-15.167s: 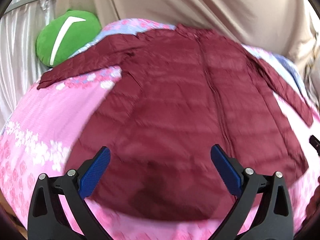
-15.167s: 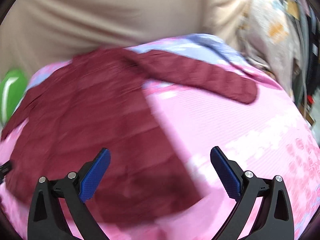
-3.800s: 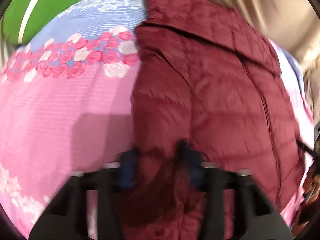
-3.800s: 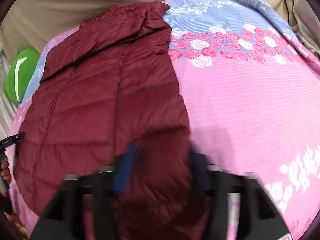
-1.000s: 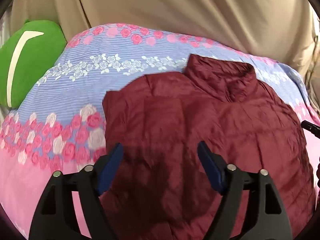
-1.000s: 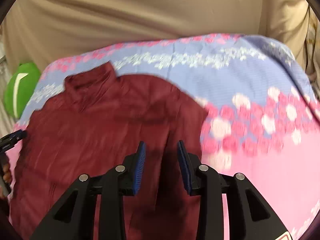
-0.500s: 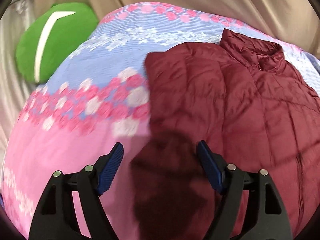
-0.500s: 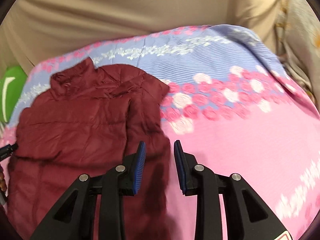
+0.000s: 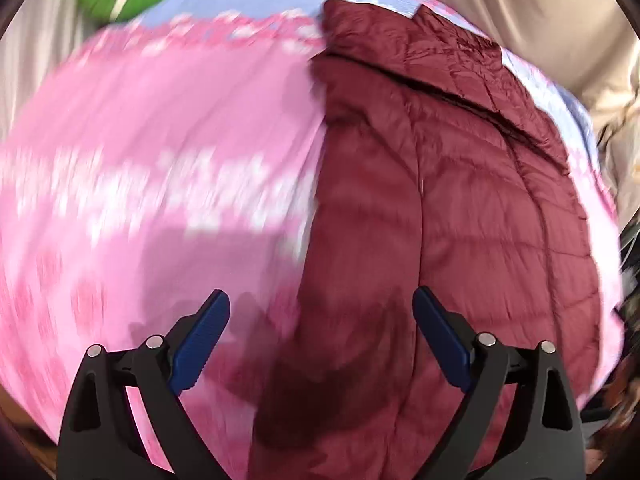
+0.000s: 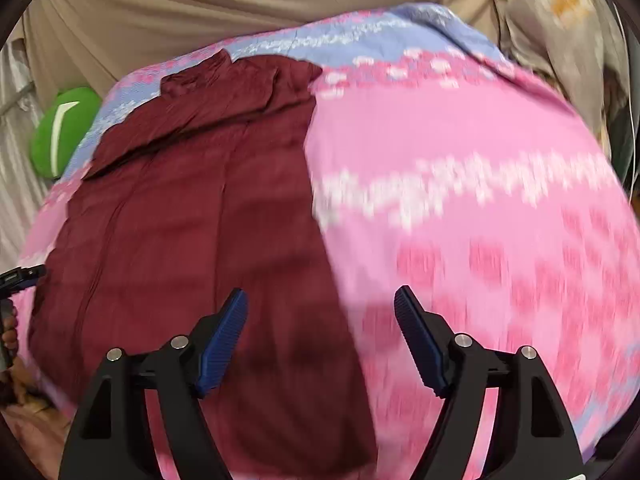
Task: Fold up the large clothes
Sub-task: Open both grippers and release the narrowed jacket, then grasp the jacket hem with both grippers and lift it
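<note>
The jacket, a dark red quilted one, is lying flat on the bed, with both sleeves folded in so that it is making a long narrow shape; its collar is pointing to about 12 o'clock in the right wrist view and the hem is coming toward the cameras at 6 o'clock. It is looking light, puffy and soft, and the shiny shell is probably slippery, so I am judging that a thin pinch will be sliding off; it is better to be taking a deep bite of all layers at the two hem corners. The left gripper is hanging over the left edge of the jacket near the hem, its jaws standing wide apart and holding nothing. The right gripper is hanging over the right edge, also wide apart and empty. The flowered pink cover is spreading around the jacket on both sides, a green pillow is lying at 10 o'clock, and a beige curtain is hanging behind.
</note>
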`<state>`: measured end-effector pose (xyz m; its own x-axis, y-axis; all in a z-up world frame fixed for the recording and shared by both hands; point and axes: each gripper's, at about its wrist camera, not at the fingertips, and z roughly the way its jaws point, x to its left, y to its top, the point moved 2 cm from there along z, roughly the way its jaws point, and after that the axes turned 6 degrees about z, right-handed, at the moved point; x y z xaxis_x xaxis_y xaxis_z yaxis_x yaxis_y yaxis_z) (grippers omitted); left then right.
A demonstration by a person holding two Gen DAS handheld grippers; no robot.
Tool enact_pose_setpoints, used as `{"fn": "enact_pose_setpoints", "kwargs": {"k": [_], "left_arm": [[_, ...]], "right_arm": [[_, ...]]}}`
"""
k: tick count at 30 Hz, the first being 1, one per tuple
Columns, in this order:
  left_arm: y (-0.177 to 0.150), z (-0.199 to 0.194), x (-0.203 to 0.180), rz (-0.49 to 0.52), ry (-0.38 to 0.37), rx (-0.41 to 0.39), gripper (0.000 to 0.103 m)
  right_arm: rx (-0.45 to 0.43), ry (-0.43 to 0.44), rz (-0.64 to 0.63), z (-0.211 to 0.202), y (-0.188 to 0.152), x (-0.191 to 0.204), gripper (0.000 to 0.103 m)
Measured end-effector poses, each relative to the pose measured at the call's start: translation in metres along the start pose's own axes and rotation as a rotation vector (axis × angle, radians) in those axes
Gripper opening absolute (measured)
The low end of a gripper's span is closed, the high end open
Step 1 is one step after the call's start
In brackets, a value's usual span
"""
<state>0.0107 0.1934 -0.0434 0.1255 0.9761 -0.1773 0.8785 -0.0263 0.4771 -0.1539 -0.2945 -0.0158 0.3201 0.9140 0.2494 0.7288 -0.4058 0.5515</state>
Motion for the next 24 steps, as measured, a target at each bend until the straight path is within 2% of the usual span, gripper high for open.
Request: {"fn": "enact_pose_setpoints", "kwargs": {"k": [2,5,9,10,11,12,13,14,16,19,24], "left_arm": [[-0.020,-0.008,0.003,-0.040,-0.051,0.011,0.091],[-0.044,-0.012,0.001,-0.044,-0.103,0.039,0.092],[-0.067,-0.019,-0.011,0.024,-0.105,0.036,0.091],[-0.071,-0.020,-0.014,0.033,-0.112,0.033,0.085],[-0.075,-0.022,-0.018,0.047,-0.123,0.031,0.080],[-0.077,-0.023,-0.019,0.053,-0.128,0.030,0.067],[-0.079,-0.025,-0.020,0.057,-0.135,0.030,0.053],[-0.080,-0.026,-0.021,0.051,-0.155,0.033,0.046],[-0.081,-0.030,-0.021,0.041,-0.179,0.032,0.013],[-0.081,-0.052,-0.019,0.028,-0.216,-0.038,0.004],[-0.075,-0.126,-0.026,0.041,-0.292,-0.255,0.002]], "right_arm": [[0.022,0.047,0.032,-0.005,-0.020,-0.007,0.076],[0.047,0.069,0.054,-0.006,-0.044,-0.014,0.076],[0.075,0.124,0.081,0.002,-0.065,-0.014,0.078],[0.060,0.125,0.079,0.001,-0.068,-0.012,0.078],[0.054,0.143,0.076,0.000,-0.070,-0.009,0.073],[0.052,0.161,0.079,0.000,-0.071,-0.007,0.068],[0.052,0.184,0.084,-0.001,-0.072,-0.005,0.054],[0.054,0.212,0.092,-0.001,-0.073,-0.004,0.034],[0.044,0.253,0.103,-0.004,-0.075,-0.001,0.010],[-0.054,0.266,0.084,-0.029,-0.074,0.006,0.005],[-0.256,0.316,0.020,-0.095,-0.062,0.025,0.004]]}}
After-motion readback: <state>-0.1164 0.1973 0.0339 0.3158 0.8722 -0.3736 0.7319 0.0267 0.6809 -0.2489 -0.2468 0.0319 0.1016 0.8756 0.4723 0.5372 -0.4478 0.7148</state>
